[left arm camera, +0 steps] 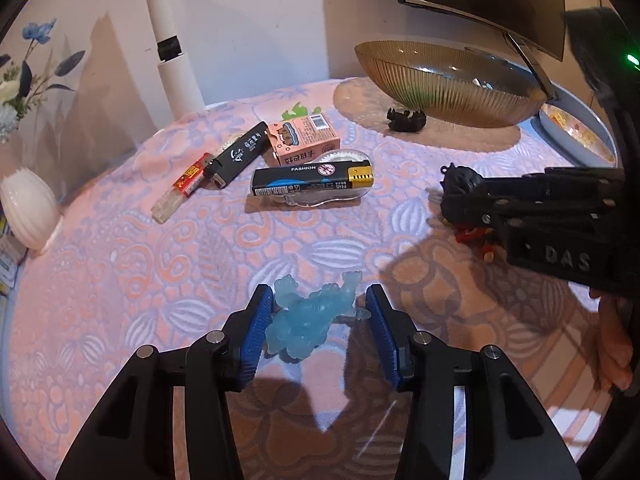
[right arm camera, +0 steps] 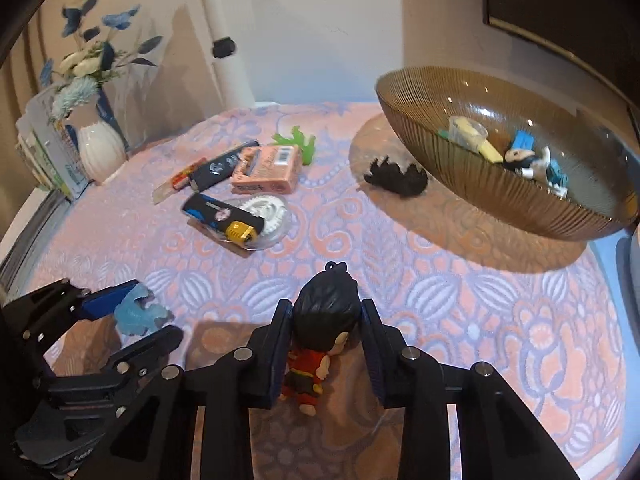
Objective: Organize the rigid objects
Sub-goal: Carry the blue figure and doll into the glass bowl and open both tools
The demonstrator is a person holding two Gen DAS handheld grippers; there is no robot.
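Guessing our left tongs (left arm camera: 316, 312), loosely half-open around the blue toy (left arm camera: 312, 316), fumble it short of the bowl (left arm camera: 448, 92); right tongs (right arm camera: 326, 344) pinch the doll (right arm camera: 320, 328).

A broad strip of bare patterned table (right arm camera: 460, 280) is lying open between the two grippers and the amber bowl (right arm camera: 480, 196). A black figurine (right arm camera: 396, 178) is sitting just beside the bowl's near wall, narrowing that approach. To the left, a cluster of lighters (left arm camera: 312, 184) and a pink box (left arm camera: 304, 142) is crowding the middle, with a white vase (right arm camera: 100, 148) guarding the far left edge.
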